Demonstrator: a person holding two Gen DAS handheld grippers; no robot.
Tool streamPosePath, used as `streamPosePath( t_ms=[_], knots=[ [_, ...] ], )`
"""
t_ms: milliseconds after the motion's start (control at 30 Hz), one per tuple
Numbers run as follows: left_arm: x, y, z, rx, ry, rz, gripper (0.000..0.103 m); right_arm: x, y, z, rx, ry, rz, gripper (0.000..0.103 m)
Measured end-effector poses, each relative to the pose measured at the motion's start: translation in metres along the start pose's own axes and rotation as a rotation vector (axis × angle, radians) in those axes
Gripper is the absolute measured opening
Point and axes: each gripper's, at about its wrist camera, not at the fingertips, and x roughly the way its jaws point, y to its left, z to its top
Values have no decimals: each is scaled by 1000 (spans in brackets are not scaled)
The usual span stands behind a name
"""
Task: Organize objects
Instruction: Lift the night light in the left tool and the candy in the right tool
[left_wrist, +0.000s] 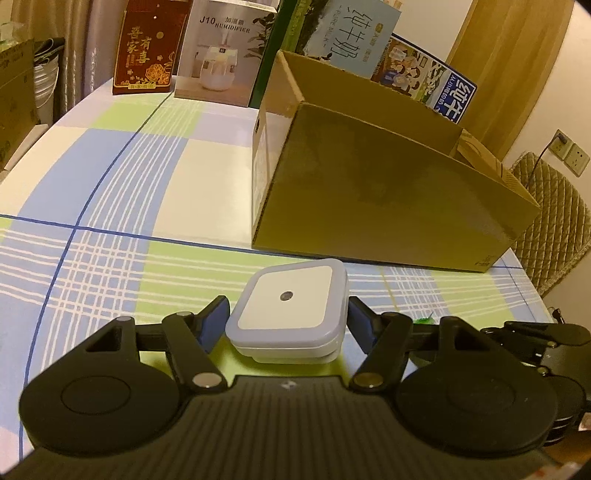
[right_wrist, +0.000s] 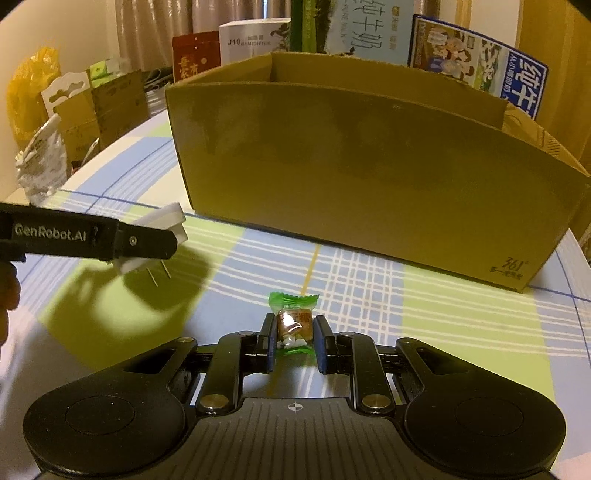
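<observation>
A white square night light (left_wrist: 288, 306) with a small dark sensor on its face sits between the blue pads of my left gripper (left_wrist: 288, 314), which is shut on it. In the right wrist view the night light (right_wrist: 170, 218) hangs above the table, two metal prongs pointing down, held by my left gripper (right_wrist: 147, 240). My right gripper (right_wrist: 294, 332) is shut on a green-wrapped candy (right_wrist: 293, 321) low over the tablecloth. An open cardboard box (right_wrist: 369, 166) stands just beyond both grippers.
The table wears a blue, green and white checked cloth (left_wrist: 110, 177). Behind the cardboard box (left_wrist: 369, 192) stand a red gift box (left_wrist: 144, 51), a humidifier box (left_wrist: 221, 55) and milk cartons (left_wrist: 347, 40). A quilted chair (left_wrist: 554, 229) is at the right; bags and boxes (right_wrist: 55, 122) crowd the left.
</observation>
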Motion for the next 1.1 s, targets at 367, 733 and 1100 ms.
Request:
streamPosePath(
  t_ms=[367, 733, 1100],
  knots=[
    [-41, -37, -3, 14, -10, 60, 64, -52, -26, 1, 85, -21, -26, 17],
    [-113, -86, -20, 3, -45, 83, 64, -128, -35, -5, 122, -75, -33, 17],
    [-152, -113, -36, 2, -57, 82, 64, -185, -48, -13, 135, -123, -59, 17]
  ],
)
